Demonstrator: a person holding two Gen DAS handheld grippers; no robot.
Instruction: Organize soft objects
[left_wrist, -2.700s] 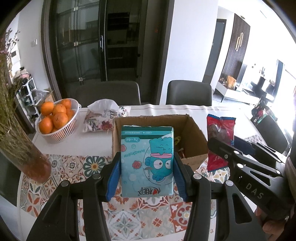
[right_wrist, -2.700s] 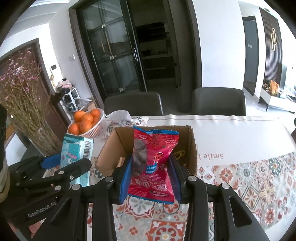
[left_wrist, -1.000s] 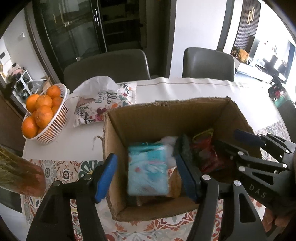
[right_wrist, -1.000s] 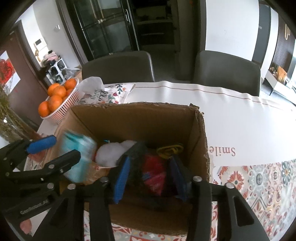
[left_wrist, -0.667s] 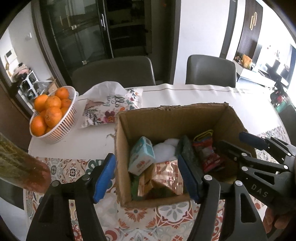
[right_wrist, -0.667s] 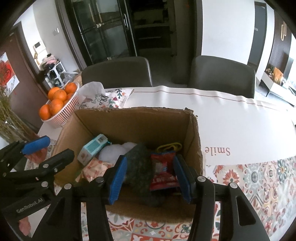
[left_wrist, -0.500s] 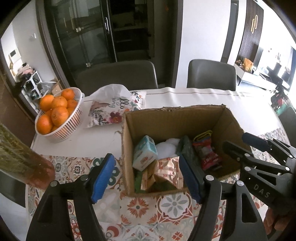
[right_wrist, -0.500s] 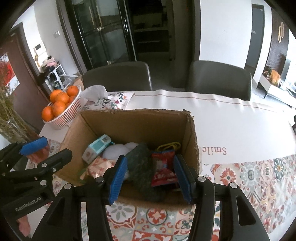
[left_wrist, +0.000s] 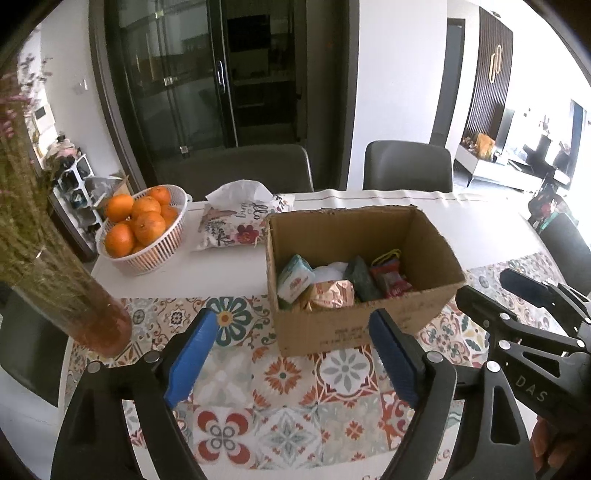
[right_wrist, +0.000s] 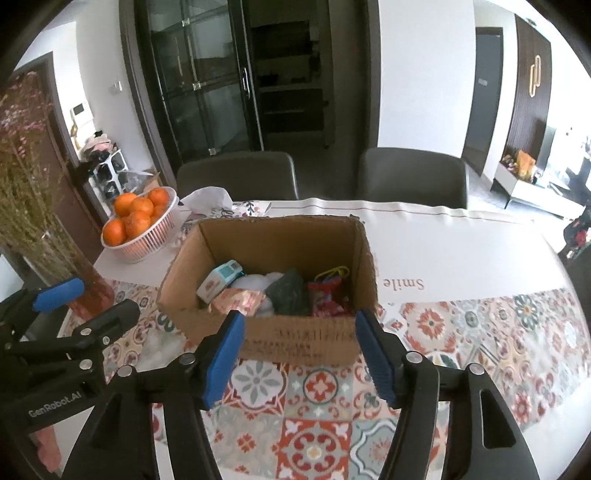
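Observation:
An open cardboard box (left_wrist: 332, 332) stands on the patterned tablecloth; it also shows in the right wrist view (right_wrist: 295, 338). Inside lie a teal tissue pack (left_wrist: 295, 280), a gold foil bag (left_wrist: 330, 293), a dark green pack (left_wrist: 362, 278), a red snack bag (left_wrist: 389, 282) and something white (left_wrist: 330, 269). My left gripper (left_wrist: 291, 354) is open and empty, in front of the box's near wall. My right gripper (right_wrist: 297, 352) is open and empty, also just in front of the box. The same contents show in the right wrist view: tissue pack (right_wrist: 219, 280), red bag (right_wrist: 328, 297).
A white basket of oranges (left_wrist: 142, 225) and a floral tissue pouch (left_wrist: 238, 221) sit behind the box on the left. A glass vase with dried flowers (left_wrist: 66, 288) stands at the near left. Two dark chairs (left_wrist: 406, 166) stand behind the table.
Both grippers let go of the tissue pack and the red snack bag into the box, then drew back toward me. Both packs now lie inside the box.

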